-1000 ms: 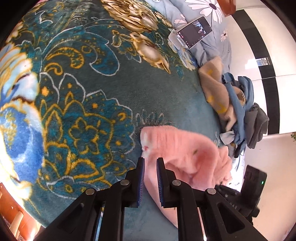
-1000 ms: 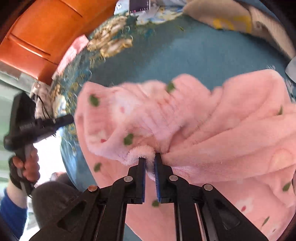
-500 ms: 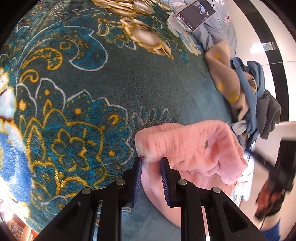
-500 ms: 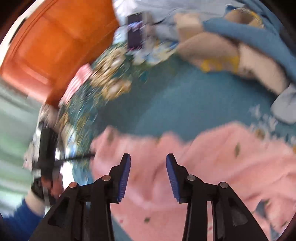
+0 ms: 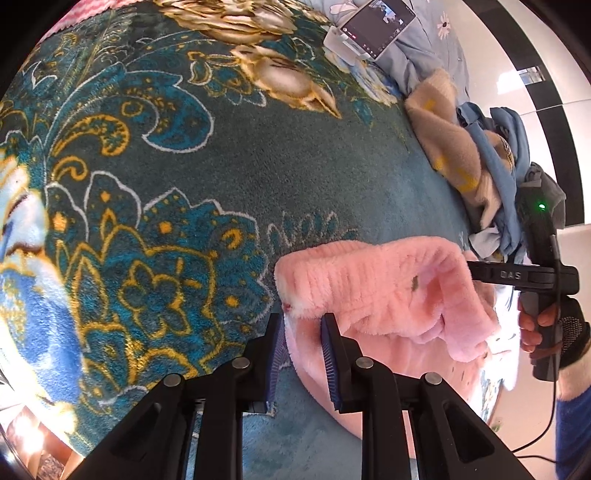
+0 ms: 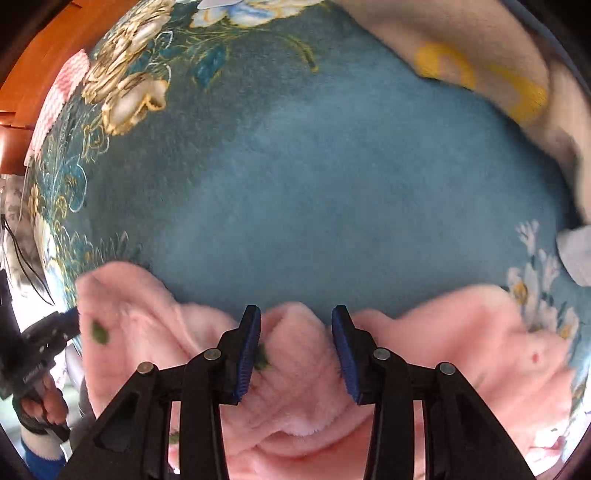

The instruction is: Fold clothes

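Fold laid on the pink garment (image 5: 373, 291); left gripper (image 5: 301, 347) & right gripper (image 6: 295, 345) both apart, holding nothing. Next: regrip an edge.

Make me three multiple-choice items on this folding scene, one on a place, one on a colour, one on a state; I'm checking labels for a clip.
1. Where is the phone?
A. Far end of the bed, propped on the pale floral bedding
B. On the pink garment
C. In a gripper

2. What colour is the fleece garment in front of both grippers?
A. Grey
B. Pink
C. Yellow

3. How does the right gripper stand?
A. Clamped on a cuff
B. Out of view
C. Jaws apart, nothing pinched

Key: 1 A, the phone stands at the top of the left wrist view, past the teal floral blanket. 2 B, the pink fleece garment is plainly pink. 3 C, the right gripper shows a clear gap, with fleece lying loose beneath it.
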Motion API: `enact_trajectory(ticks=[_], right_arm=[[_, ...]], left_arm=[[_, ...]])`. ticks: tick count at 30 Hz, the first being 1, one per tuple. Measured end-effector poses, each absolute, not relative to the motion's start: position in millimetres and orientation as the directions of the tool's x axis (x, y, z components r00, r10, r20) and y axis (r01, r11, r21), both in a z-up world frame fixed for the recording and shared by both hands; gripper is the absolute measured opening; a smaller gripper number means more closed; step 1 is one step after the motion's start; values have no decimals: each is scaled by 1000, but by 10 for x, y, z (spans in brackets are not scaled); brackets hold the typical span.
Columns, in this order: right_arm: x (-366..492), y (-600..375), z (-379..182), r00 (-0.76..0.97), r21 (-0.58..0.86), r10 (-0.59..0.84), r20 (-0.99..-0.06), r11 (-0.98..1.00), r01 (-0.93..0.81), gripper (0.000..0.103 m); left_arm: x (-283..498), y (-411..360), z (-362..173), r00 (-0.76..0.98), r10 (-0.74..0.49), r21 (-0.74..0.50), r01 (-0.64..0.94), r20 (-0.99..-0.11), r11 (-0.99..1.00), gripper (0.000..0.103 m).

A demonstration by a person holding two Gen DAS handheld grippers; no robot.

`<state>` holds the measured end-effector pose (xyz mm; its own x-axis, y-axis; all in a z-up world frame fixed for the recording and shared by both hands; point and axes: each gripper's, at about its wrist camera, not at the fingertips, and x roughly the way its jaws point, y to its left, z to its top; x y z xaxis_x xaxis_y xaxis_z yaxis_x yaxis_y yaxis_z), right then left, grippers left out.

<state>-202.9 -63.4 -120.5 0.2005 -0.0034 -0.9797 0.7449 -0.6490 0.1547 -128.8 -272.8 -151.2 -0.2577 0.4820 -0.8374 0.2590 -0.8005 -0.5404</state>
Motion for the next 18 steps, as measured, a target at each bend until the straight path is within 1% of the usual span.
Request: enact_trajectory(ticks=[3, 5, 6, 7, 10, 12, 15, 18], right_arm=[[-1999, -488, -1119, 181, 128, 18, -983, -635, 762, 40], [-1979, -391, -1064, 166, 112, 28, -986, -628, 770, 27], [-1969, -344, -1044, 155, 105, 25, -988, -631, 769, 14], [-1966, -303, -1019, 146, 102, 17, -989, -635, 766, 11], [-2033, -235, -891, 113, 111, -40, -993, -661, 742, 8], [-2162, -245, -695, 51, 105, -99, -994, -688, 718, 7], [-2368, -367, -265, -119, 45, -180, -976, -708, 705, 7], [-2584, -653, 88, -240, -1, -228, -944, -723, 691, 7]], left_arm=[[-1247, -2756, -1522, -260, 490, -550, 263, -832, -793, 24], [-1229, -2760, -1526, -260, 494, -553, 262, -829, -791, 24], [-1221, -2763, -1522, -261, 495, -554, 261, -829, -791, 24], [-1211, -2772, -1512, -263, 495, -555, 259, -828, -791, 24], [-1195, -2783, -1493, -268, 500, -561, 252, -824, -789, 24], [-1205, -2767, -1491, -266, 503, -563, 247, -822, -789, 24], [-1248, -2724, -1494, -257, 506, -561, 234, -823, -794, 24], [-1289, -2702, -1512, -253, 503, -556, 231, -826, -798, 24]])
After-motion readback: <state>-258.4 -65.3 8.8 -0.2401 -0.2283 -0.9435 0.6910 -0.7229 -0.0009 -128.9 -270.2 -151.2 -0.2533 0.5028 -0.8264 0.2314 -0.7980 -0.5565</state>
